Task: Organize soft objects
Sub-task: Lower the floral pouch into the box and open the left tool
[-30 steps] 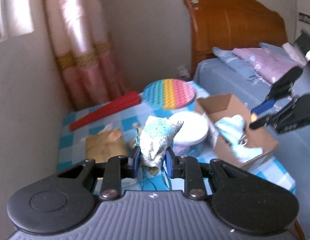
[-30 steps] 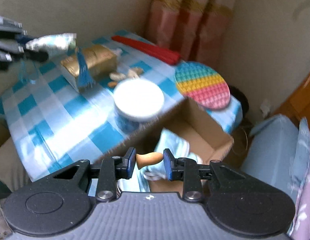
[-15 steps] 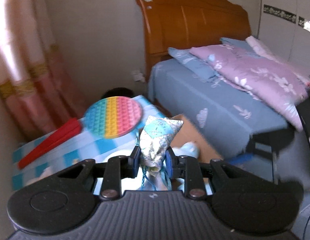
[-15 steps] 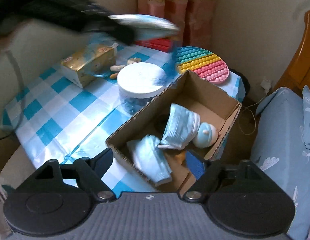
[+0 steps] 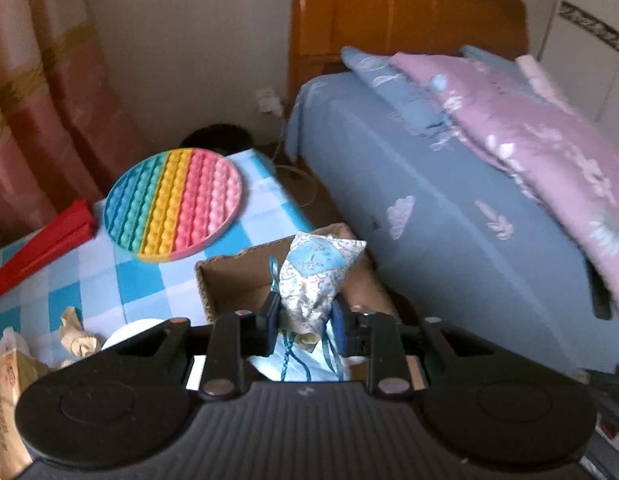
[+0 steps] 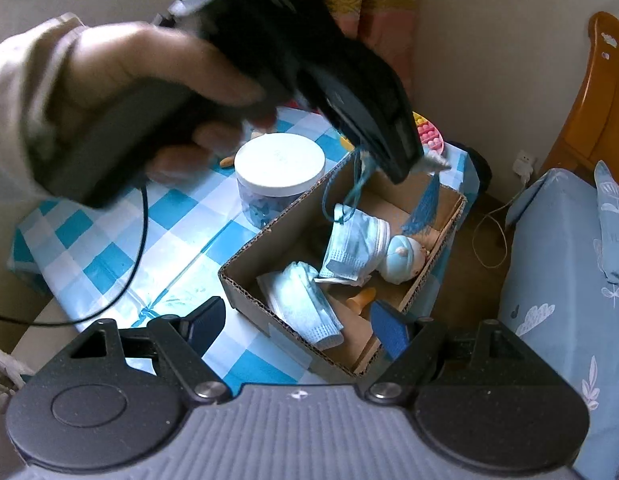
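On the far left of the blue-and-white checked tablecloth [image 6: 177, 220] stands a clear round jar with a white lid [image 6: 279, 168]; to its right, at the table's right edge, sits the open brown cardboard box [image 6: 269, 236]. It already holds two pale blue face masks [image 6: 353, 240] and a small round blue-capped doll [image 6: 401, 254].

The left gripper [image 5: 305, 316], carried by a hand [image 6: 121, 88] in a beige sleeve, hangs above the box's far end. Between its jaws is a small patterned fabric pouch with a blue tassel [image 5: 315, 280]. The jaws are opening, though the pads seem to be pressing the cloth; motion blur makes that hard to settle. The tassel [image 6: 423, 208] dangles inside the box.

The right gripper [image 6: 297, 324] hovers over the near end of the box with its jaws spread wide and nothing between them.

The step in hand looks like dropping the pouch into the box. Next, the left jaws need to part fully so the pouch falls clear and the cord does not snag on the pads.
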A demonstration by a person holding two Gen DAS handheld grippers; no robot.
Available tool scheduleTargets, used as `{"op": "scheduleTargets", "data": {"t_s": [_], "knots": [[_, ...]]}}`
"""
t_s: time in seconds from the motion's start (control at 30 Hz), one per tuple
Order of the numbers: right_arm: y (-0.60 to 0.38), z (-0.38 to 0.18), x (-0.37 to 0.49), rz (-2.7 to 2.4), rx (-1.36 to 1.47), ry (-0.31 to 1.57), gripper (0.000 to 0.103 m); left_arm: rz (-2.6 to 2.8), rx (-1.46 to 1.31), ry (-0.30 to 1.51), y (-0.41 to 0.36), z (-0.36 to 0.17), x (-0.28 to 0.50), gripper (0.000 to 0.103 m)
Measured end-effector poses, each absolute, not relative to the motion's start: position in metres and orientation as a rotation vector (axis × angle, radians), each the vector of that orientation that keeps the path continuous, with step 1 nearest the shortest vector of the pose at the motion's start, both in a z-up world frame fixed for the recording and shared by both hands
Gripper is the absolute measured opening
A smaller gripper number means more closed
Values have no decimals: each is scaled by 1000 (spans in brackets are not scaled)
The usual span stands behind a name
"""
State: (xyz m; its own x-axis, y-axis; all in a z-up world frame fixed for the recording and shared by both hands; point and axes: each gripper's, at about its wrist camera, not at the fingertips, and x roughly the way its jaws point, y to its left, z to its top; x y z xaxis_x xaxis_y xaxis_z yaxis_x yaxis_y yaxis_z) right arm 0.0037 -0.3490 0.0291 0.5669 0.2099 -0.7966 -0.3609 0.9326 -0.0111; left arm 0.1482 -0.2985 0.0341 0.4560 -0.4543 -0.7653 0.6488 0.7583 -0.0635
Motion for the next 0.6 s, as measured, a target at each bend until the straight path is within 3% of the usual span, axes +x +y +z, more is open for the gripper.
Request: {"op": "scheduleTargets", "data": {"t_s": [0.03, 0.07, 0.13, 0.37, 0.6], "knots": [[-348, 29, 4, 343, -179, 907, 84, -673, 255, 864, -300, 29, 151, 42], [-347, 29, 4, 344, -178, 904, 84, -648, 250, 865, -300, 23, 154, 62], [-344, 30, 4, 353, -173, 902, 85, -609, 236, 880, -300, 16, 161, 79], [-333, 32, 3, 359, -185, 899, 90, -619, 237, 820, -281, 23, 154, 95], [-320, 30, 5, 348, -189, 877, 102, -605, 231, 730, -246, 46, 127, 101]]}}
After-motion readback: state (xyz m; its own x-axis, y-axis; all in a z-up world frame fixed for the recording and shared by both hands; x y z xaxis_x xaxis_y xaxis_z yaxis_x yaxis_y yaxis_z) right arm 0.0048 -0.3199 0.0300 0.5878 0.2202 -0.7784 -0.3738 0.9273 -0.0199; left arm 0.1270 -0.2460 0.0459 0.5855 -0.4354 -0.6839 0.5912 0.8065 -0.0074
